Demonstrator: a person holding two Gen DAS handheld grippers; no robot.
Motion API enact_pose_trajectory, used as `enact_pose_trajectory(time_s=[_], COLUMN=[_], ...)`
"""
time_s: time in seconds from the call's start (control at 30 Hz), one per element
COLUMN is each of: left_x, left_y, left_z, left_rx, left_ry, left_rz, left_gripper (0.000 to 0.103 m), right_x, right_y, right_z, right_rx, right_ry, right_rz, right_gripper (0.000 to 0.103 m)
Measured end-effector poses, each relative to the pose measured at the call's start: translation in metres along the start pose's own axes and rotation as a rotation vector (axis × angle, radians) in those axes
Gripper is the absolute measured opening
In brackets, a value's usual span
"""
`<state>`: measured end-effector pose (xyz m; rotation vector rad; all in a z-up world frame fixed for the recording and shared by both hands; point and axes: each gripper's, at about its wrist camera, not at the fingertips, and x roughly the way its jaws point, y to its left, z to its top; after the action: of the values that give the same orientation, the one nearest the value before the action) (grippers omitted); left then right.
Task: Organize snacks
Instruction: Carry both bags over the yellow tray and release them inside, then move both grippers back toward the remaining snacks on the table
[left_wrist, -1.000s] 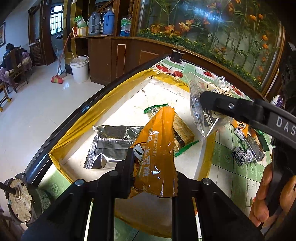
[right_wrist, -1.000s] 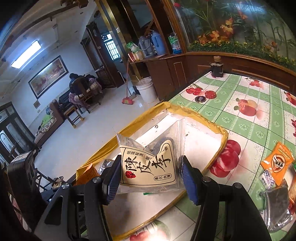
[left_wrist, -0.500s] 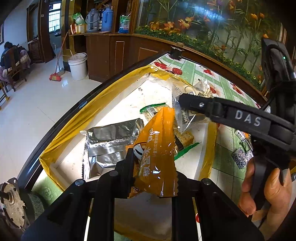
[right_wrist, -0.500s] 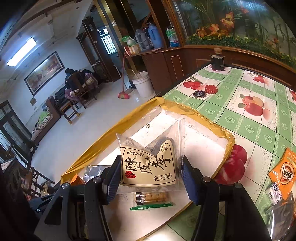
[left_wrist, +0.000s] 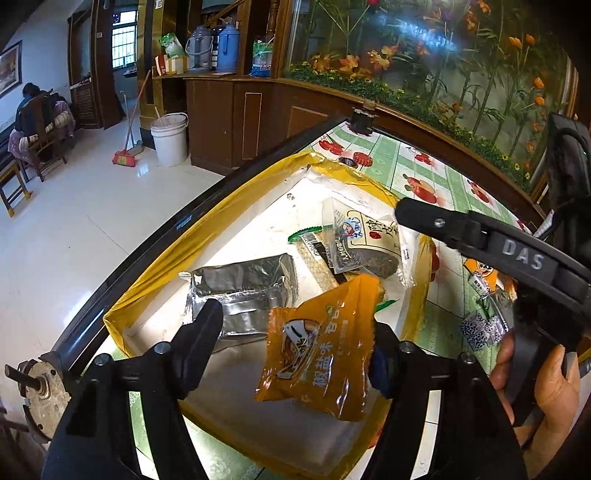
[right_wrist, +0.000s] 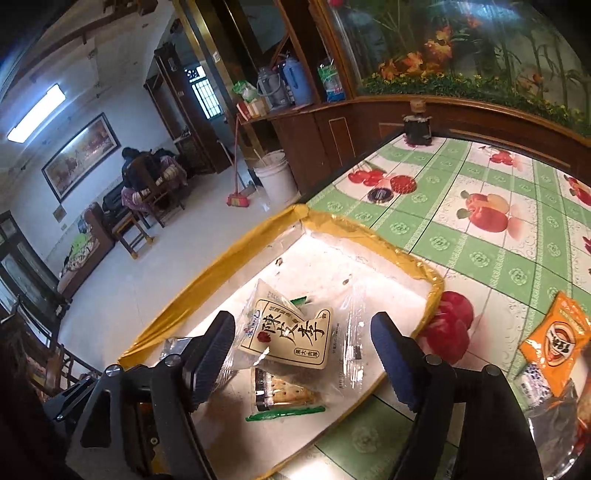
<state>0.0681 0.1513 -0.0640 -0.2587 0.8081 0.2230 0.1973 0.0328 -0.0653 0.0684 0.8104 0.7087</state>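
Releasing both snacks, left gripper (left_wrist: 291, 347) and right gripper (right_wrist: 303, 354) jaws were opening, orange packet (left_wrist: 319, 350) and clear plum bag (right_wrist: 291, 339) dropping into yellow-rimmed tray (right_wrist: 369, 225) near its table-edge side.

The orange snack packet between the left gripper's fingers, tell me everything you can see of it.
The orange snack packet is a glossy plastic pouch with white Chinese lettering, a round white logo and crimped ends. It hangs tilted between the fingers of the left gripper, whose jaws are opening; the left finger stands clear, its right edge lies against the right finger. It is over the near end of the yellow-rimmed tray, above the silver foil pack.
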Motion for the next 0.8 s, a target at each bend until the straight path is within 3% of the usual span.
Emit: enact_pose_trajectory(time_s=[0.53,0.8], left_x=[-0.042,-0.055], left_y=[-0.029,-0.058], left_z=[-0.010,-0.022], left_rx=[0.039,0.085], left_ry=[-0.054,-0.062], left_rz=[-0.024,-0.054], left_gripper=[0.070,0.070], right_x=[-0.090,-0.141], right_y=[-0.028,-0.052], right_z=[-0.037,-0.069], right_rx=[0.101,0.158], right_ry=[-0.086,-0.138], right_rz=[0.005,-0.035], right_gripper=[0.078,0.079])
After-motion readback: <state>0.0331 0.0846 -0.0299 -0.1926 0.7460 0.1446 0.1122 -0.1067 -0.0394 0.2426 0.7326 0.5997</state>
